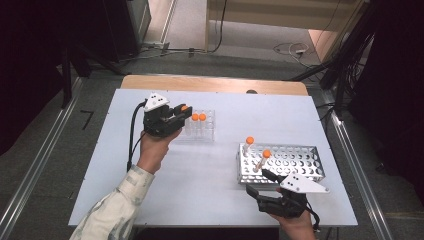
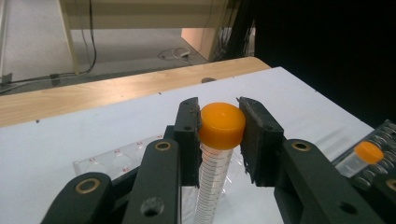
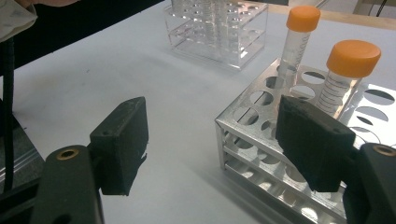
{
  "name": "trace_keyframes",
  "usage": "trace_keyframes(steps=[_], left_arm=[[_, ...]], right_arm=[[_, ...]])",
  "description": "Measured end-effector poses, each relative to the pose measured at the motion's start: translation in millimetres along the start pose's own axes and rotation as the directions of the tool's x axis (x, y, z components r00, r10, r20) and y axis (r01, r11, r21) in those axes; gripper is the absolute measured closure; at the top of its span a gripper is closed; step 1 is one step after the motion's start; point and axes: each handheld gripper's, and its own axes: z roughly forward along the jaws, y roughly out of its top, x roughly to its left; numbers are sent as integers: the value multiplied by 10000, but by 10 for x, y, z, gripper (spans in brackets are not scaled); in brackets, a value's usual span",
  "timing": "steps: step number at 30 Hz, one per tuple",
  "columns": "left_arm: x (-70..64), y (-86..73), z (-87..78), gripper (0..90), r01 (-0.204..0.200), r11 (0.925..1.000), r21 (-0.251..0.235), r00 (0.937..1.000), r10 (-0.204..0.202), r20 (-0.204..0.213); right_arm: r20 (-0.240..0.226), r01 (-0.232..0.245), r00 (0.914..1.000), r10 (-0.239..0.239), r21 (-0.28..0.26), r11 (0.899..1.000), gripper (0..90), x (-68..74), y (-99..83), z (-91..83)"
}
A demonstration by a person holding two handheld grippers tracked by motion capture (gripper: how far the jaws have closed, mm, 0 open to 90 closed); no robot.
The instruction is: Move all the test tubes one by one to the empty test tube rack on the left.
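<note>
table (image 1: 200, 175) carried everything, white-topped with a wooden far edge. metal rack (image 1: 300, 162) stood at the near right, two orange-capped tubes (image 1: 248, 146) upright in its left end. clear rack (image 1: 205, 131) sat at the far left with two capped tubes in it. left hand-held gripper (image 2: 220, 125) was clamped on the cap of a tube (image 2: 210, 186), held upright just above the clear rack. right hand-held gripper (image 3: 212, 140) hung wide apart and empty, just in front of the metal rack's near corner. as i judged it, the held tube wanted keeping vertical, centred over a free hole, then lowered straight before the jaws let go; a tilt would likely catch the rim.
</note>
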Motion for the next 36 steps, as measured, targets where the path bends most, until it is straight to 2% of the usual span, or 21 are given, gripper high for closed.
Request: trace_keyframes(steps=[7,17,24,36], left_arm=[[64,46,85,699,79,10000,-52,9995,-80,-305],[65,129,210,699,-4,9999,-102,9980,-3,-639],[108,88,303,700,29,10000,88,9963,-22,-855],[135,-4,354,699,60,10000,-32,9950,-63,-993]], right_arm=[[20,-50,10000,50,-15,10000,242,-4,2,-5],[15,-19,10000,20,-32,10000,242,-4,4,-8],[7,-19,10000,19,-52,10000,242,-7,5,-14],[12,-18,10000,18,-29,10000,244,-9,2,-13]])
